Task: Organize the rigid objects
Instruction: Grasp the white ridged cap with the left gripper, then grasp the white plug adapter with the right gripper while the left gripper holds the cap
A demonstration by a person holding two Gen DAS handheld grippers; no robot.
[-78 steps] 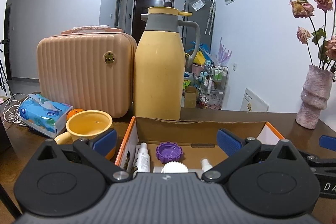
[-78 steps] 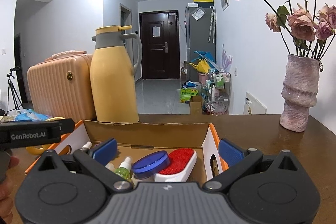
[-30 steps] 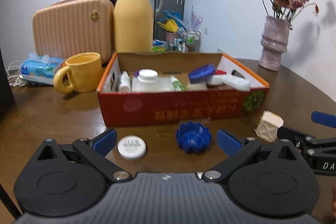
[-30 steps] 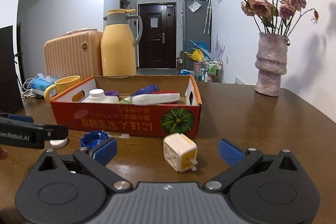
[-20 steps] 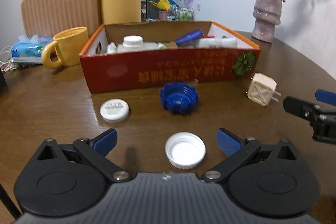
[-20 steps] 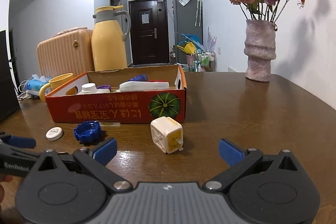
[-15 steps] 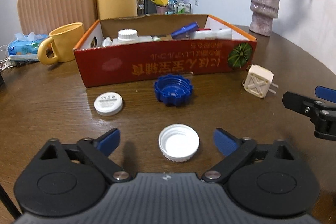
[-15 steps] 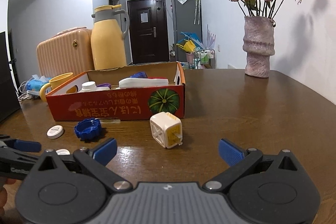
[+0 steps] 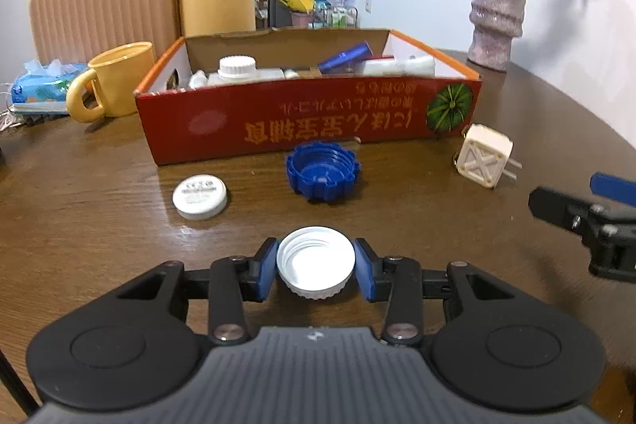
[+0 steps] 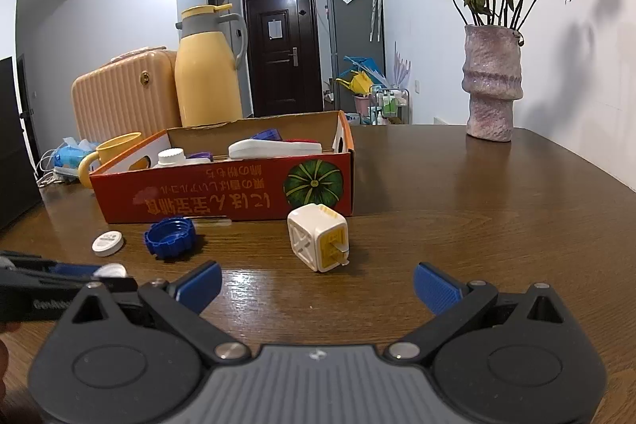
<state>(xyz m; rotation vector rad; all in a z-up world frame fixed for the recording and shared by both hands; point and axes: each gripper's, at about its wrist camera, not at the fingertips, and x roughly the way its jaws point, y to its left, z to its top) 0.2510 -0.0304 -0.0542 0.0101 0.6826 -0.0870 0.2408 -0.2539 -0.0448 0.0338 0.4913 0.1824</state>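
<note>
Nearest in the left wrist view, the left tool (image 9: 316, 271) is seen closing on a white bottle cap (image 9: 316, 267), which lies open side up on the brown wooden counter (image 9: 99, 217). The blue pads (image 9: 265, 271) sit at the cap's two sides, seemingly just touching its ribbed rim. The cap is shallow, so it could be squeezed out of the pads or tipped if it is lifted before the grip is firm.

Slightly further off, the right tool (image 10: 318, 289) is held wide open and empty, low over the counter. Just ahead of it lies a cream plug adapter (image 10: 318, 237) on its side, prongs toward the camera; a grasp across the prongs could slip.

Beyond the white cap, a small white lidded tin (image 9: 200, 196) and a blue scalloped cap (image 9: 322, 175) rest apart, in front of a red cardboard box (image 9: 310, 122) that already holds bottles and a brush. The box's near wall could be struck if the cap is carried in too low.
</note>
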